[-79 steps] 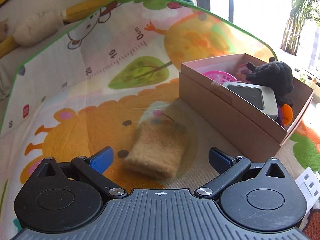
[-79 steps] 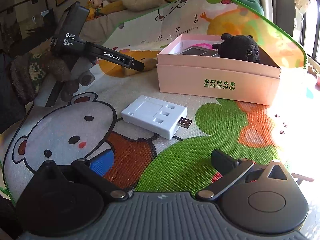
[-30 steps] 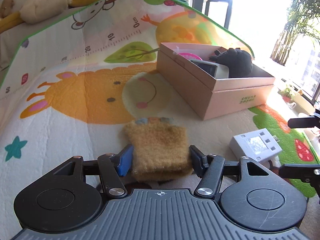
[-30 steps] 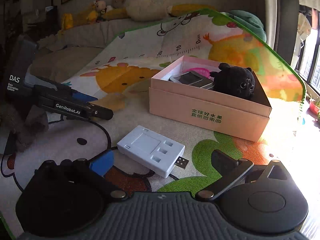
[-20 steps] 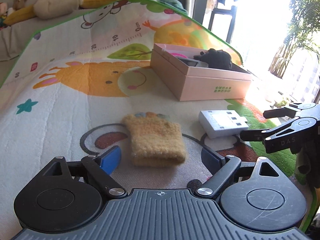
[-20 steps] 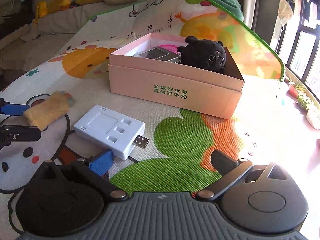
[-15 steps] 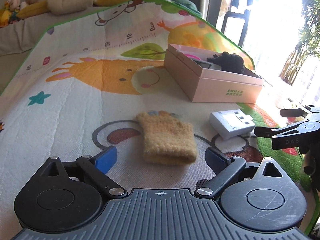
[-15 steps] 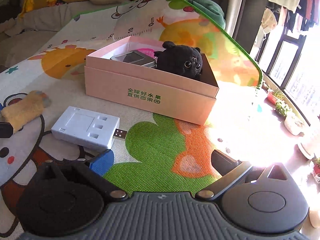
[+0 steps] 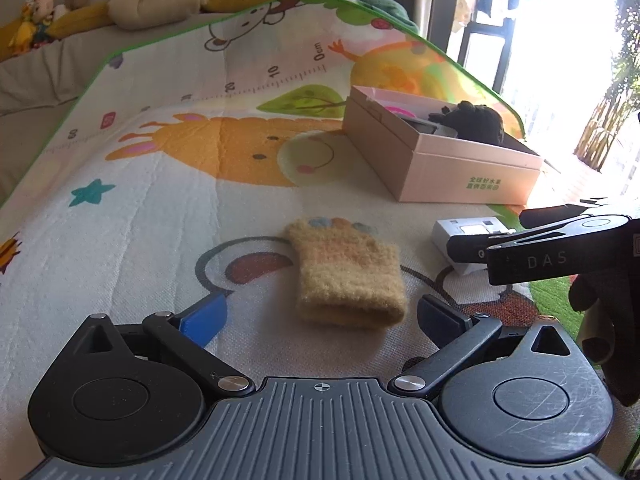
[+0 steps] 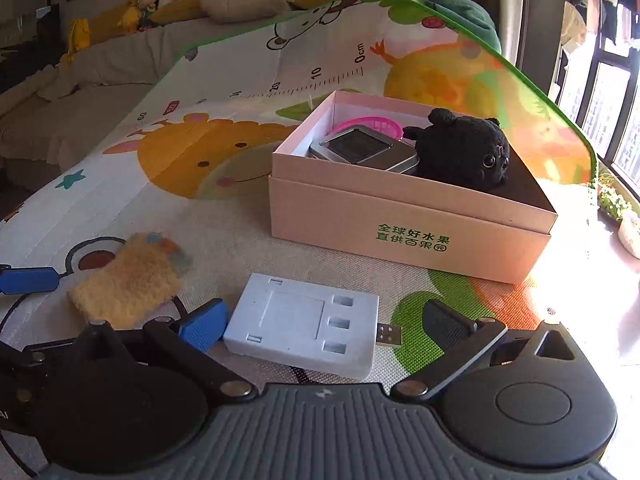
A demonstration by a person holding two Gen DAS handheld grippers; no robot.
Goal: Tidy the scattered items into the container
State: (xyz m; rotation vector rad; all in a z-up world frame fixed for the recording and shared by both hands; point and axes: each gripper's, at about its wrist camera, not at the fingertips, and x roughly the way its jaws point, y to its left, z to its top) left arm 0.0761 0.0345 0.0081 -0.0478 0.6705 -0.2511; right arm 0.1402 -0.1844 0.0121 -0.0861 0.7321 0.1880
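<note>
Currently on the cartoon play mat (image 9: 168,216), item by item:

1. My left gripper (image 9: 320,316): released, jaws spread wide, nothing pinched. It hovers low over the mat just short of item 2.
2. Fuzzy yellow mitten (image 9: 348,272): lies flat on the mat just ahead of my left fingertips, between them but touched by neither, cuff end toward me.
3. My right gripper (image 10: 324,320): jaws apart, straddling item 4; the blue left pad (image 10: 204,324) sits just beside the casing, and I cannot tell whether it touches. The right pad stands clear.
4. White USB charger block (image 10: 304,332): flat on the mat, plug pointing right, near the box front.
5. Pink cardboard box (image 10: 400,232): open, green lettering on its side. Contents: black plush toy (image 10: 464,152), metal tin (image 10: 360,150), pink basket (image 10: 372,126).
</note>
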